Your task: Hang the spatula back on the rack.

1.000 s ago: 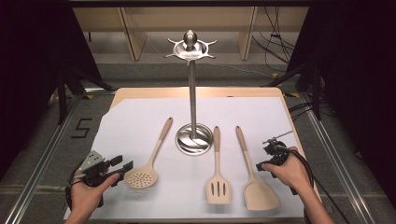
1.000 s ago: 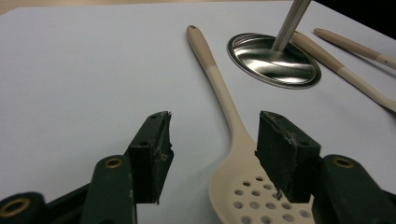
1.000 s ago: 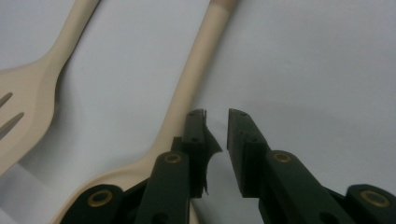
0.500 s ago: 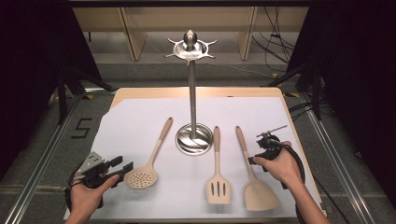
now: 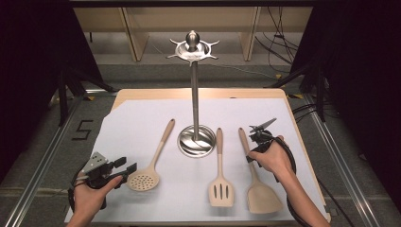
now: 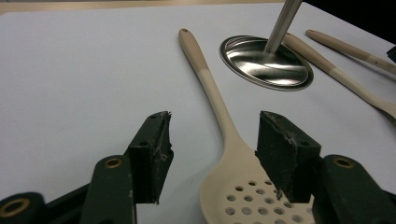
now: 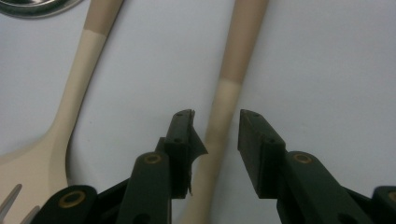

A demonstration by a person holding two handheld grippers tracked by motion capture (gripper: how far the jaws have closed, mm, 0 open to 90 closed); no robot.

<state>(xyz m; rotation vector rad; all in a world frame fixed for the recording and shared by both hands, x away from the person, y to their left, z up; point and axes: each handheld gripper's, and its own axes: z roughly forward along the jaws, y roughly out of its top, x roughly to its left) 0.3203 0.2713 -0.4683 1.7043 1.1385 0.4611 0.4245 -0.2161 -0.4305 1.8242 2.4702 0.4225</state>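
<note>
Three wooden utensils lie on one white sheet (image 5: 142, 127). Nearest, at 7 o'clock from the stand, the left gripper (image 5: 124, 169) sits with jaws released, apart around the slotted spoon (image 5: 144, 178), pads just beside the perforated bowl, not pressing. At 5 o'clock lies one slotted turner (image 5: 221, 189), untouched. At 4 o'clock lies one solid spatula (image 5: 261, 196); the right gripper (image 7: 215, 128) straddles its handle, jaws unclenched with a gap on either side, having just been closing a little. Farther off stands one steel utensil stand (image 5: 195, 140): round base, upright pole, hook crown on top.
</note>
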